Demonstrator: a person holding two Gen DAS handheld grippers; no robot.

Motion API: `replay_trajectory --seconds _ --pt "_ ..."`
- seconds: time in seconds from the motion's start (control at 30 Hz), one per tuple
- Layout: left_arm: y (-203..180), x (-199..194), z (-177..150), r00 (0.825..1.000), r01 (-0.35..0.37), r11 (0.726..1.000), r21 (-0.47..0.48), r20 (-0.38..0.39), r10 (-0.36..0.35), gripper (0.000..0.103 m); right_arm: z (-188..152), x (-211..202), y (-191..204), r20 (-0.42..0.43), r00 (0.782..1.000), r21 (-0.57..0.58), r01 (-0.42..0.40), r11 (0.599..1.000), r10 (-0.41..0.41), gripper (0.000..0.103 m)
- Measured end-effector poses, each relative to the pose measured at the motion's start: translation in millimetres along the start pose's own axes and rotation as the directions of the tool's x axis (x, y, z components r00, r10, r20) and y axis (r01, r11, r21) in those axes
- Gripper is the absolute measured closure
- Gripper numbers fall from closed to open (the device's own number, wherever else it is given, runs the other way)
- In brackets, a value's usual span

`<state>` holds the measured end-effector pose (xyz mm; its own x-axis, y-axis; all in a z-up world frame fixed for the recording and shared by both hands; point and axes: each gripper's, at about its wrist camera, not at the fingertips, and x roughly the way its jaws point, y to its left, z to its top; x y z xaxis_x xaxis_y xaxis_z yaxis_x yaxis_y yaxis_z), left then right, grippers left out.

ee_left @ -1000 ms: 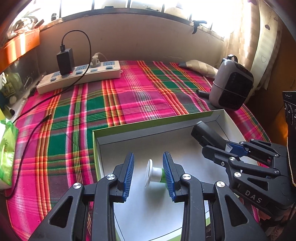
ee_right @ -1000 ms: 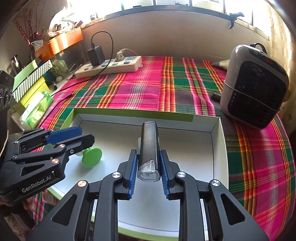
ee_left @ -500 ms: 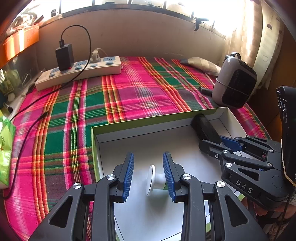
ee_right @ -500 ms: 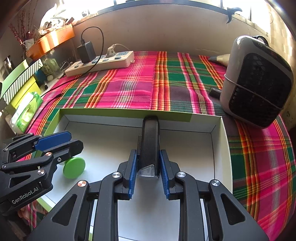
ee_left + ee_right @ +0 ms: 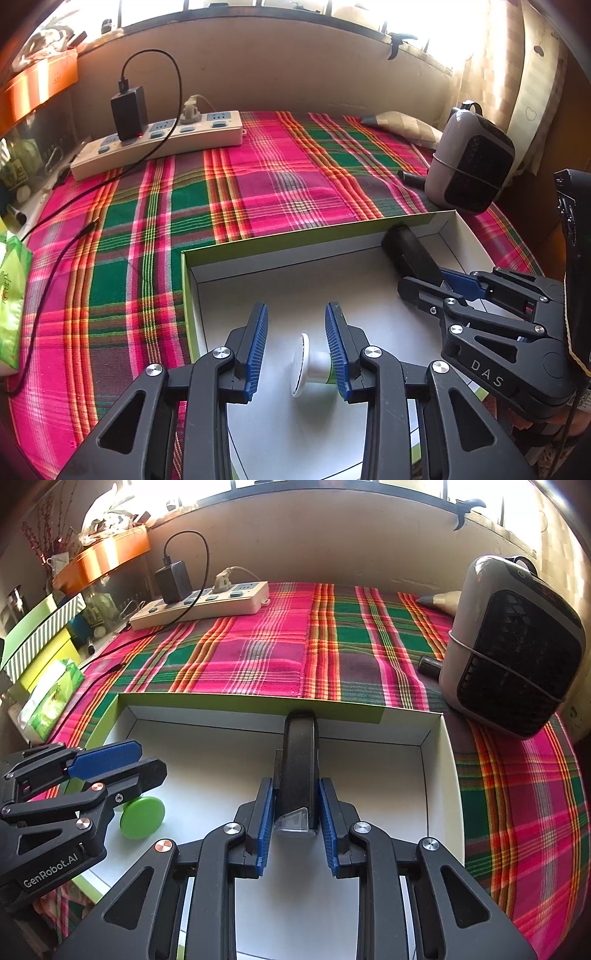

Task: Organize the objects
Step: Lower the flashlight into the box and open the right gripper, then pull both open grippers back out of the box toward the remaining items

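Blue ribbed pads [image 5: 266, 823] of the right gripper [image 5: 297, 825] are clamped on both flanks of a black torch-like device [image 5: 298, 771], gripping it near its clear lens end. The device's long axis runs straight along the fingers: the lens end sits back between the pads, and the blunt black end points away from the gripper toward the far wall of the white box [image 5: 441, 775]. That far end lies just at, perhaps touching, the box's far wall; I cannot tell whether the body rests on the box floor or hangs slightly above it. Judged from this, the coming move turns on that alignment: letting go here would leave the device lying lengthwise inside the box, close to its far right corner.

The left gripper [image 5: 297, 349] stands about half open over the box's near left part. A small green-and-white spool-shaped object [image 5: 312, 363] lies between its pads with its axis crosswise to the fingers: the white disc faces the left pad with a clear gap, while the green end is at the right pad [image 5: 338, 350], touching or nearly so. It does not look squeezed, and it seems to lie on the box floor. In the right wrist view its green disc [image 5: 142, 818] shows just beside the left gripper's fingers.

Of the two, the right gripper is the one holding a task object, and each is nearer its own item. Beyond the box's far wall the plaid cloth [image 5: 258, 184] stretches on; the grey fan heater [image 5: 513, 646] stands just past the box's far right corner, and the power strip [image 5: 159, 146] lies well apart, far left of the box.
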<state>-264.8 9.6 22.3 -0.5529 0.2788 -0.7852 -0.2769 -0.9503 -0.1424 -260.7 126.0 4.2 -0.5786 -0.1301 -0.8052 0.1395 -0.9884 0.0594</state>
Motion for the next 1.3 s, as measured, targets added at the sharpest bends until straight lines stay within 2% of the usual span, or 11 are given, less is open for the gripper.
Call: replay_trajectory --seconds 0.2,0.3,0.5,0.63,1.07,1.3 --pt "0 -1 -1 1.000 -0.014 1.000 -0.001 -0.003 0.014 0.072 -1 0 0 0.006 1.000 -0.004 0.007 1.000 -0.007 0.077" --pt "-1 -2 -2 1.000 -0.019 1.000 -0.001 -0.001 0.019 0.071 -1 0 0 0.007 1.000 -0.002 0.010 1.000 -0.010 0.064" --pt "-1 -8 -3 1.000 -0.027 1.000 -0.009 0.011 0.027 0.069 -3 -3 -3 0.006 1.000 0.018 0.010 1.000 -0.010 0.062" --pt "-1 -15 -5 0.999 -0.037 0.999 -0.009 0.024 0.037 0.067 -4 -7 -5 0.016 1.000 0.022 0.002 1.000 -0.003 0.054" --pt "-9 -39 -20 0.996 -0.070 0.998 -0.007 0.056 0.070 0.066 -13 -32 -2 0.050 0.999 0.025 0.006 1.000 -0.007 0.054" --pt "-17 -53 -33 0.990 -0.111 0.994 0.008 0.084 0.110 0.066 -23 -48 0 0.074 0.997 0.025 0.004 1.000 -0.006 0.054"
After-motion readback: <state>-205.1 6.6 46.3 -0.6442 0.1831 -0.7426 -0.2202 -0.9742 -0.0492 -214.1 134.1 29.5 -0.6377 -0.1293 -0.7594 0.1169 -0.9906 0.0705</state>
